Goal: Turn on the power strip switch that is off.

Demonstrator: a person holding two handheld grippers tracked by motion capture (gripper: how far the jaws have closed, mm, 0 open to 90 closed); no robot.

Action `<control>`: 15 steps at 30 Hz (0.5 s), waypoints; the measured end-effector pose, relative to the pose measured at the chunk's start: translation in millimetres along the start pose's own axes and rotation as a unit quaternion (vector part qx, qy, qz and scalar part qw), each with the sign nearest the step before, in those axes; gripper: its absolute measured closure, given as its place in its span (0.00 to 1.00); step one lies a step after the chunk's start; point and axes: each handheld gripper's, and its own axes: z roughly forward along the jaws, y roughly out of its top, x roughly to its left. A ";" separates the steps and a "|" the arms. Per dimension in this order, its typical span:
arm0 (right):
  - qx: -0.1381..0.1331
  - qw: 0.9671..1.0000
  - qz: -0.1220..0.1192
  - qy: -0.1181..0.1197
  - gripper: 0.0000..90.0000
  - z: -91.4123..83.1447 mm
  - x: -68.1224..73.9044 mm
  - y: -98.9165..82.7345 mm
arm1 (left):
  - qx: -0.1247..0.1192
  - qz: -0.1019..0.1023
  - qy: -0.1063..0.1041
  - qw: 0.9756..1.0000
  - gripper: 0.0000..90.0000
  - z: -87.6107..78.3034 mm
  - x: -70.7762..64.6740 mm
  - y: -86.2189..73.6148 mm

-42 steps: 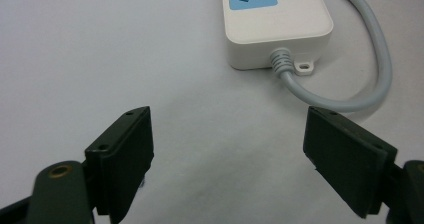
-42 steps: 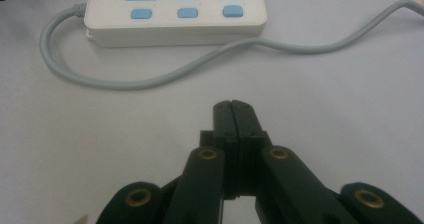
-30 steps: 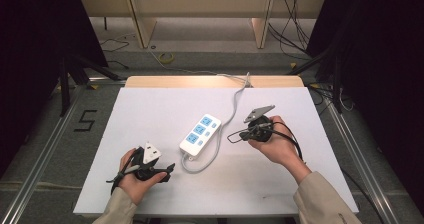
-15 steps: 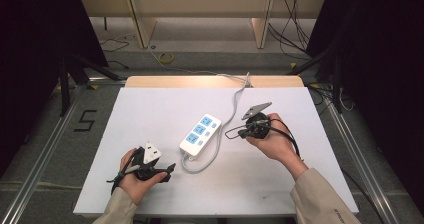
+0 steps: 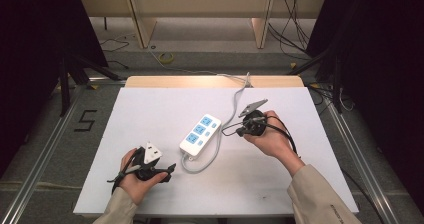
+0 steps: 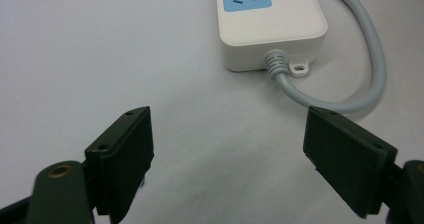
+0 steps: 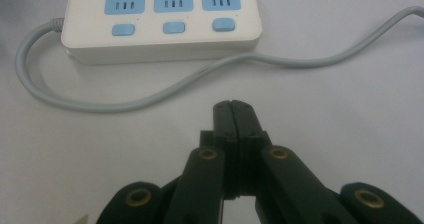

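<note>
A white power strip (image 5: 200,136) with three blue sockets lies at the middle of the white table (image 5: 150,109). Its grey cable (image 5: 231,109) loops from the near end and runs off the far edge. My left gripper (image 5: 170,171) sits near the front left, jaws wide open and bare, pointing at the strip's near end (image 6: 272,24). My right gripper (image 5: 227,130) is just right of the strip, jaws pressed together with nothing between them. In the right gripper view the strip (image 7: 160,21) and the cable (image 7: 200,79) lie just ahead of the shut tips (image 7: 233,106).
The table's far edge shows a wooden strip (image 5: 210,80). Beyond it stand wooden panels (image 5: 140,14) and loose cables on the floor. A "5" mark (image 5: 86,120) is on the floor at the left. Bare table surface lies around the strip.
The right gripper has shifted slightly toward the power strip. The left gripper has stayed in place.
</note>
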 end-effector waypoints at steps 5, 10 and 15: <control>0.001 1.000 0.005 0.001 1.00 3.3 -0.9 3.6 | 0.000 0.001 0.000 1.000 0.22 0.0 -0.1 0.2; 0.002 1.000 0.000 0.002 1.00 5.6 0.2 9.4 | 0.001 0.001 -0.002 1.000 0.22 0.4 -0.2 0.2; 0.004 1.000 -0.001 0.004 1.00 8.0 0.8 14.1 | 0.000 0.000 -0.002 1.000 0.22 0.3 -0.4 0.3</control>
